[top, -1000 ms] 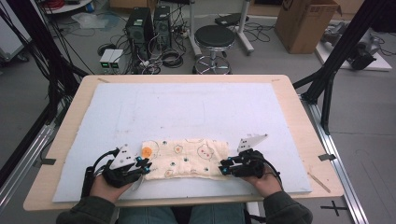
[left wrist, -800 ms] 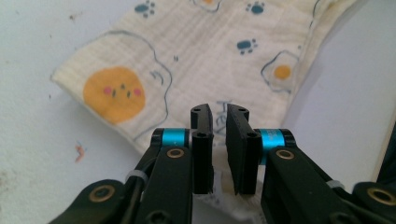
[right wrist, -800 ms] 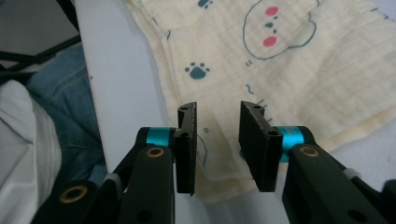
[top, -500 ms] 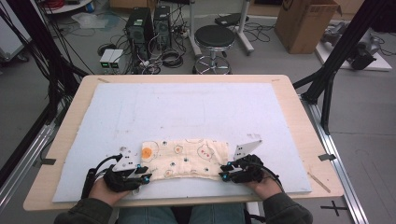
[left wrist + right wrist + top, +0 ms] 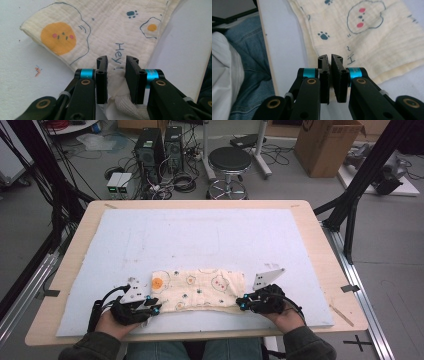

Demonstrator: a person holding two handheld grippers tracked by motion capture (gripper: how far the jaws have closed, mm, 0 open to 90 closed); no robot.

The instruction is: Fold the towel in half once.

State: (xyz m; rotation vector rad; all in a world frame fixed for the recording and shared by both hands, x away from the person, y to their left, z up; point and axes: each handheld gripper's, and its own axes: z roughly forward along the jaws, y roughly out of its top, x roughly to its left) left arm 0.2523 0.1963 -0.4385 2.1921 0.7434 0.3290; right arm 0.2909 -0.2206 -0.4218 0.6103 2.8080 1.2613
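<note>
A cream muslin cloth (image 5: 200, 290) printed with fried eggs, paw prints and a bear face lies folded near the front of the mat. My left gripper (image 5: 152, 309) is at its left near corner. In the left gripper view the cloth (image 5: 107, 27) runs between the jaws of the left gripper (image 5: 116, 60). A gap still shows over the word "Hey!" and a bunched corner lies low between them; these jaws have just been closing. My right gripper (image 5: 241, 304) is at the right near corner. Its jaws have just closed, and the right gripper (image 5: 330, 57) pinches the cloth's edge (image 5: 374, 37).
A pale blue mat (image 5: 210, 235) covers the wooden table (image 5: 320, 240). Behind the table stand a black stool (image 5: 229, 162), computer towers (image 5: 157, 147) and a cardboard box (image 5: 327, 145). The person's jeans (image 5: 252, 62) lie just past the near table edge.
Both hands have edged slightly toward the table's front edge at the cloth's near corners. The cloth itself lies where it did.
</note>
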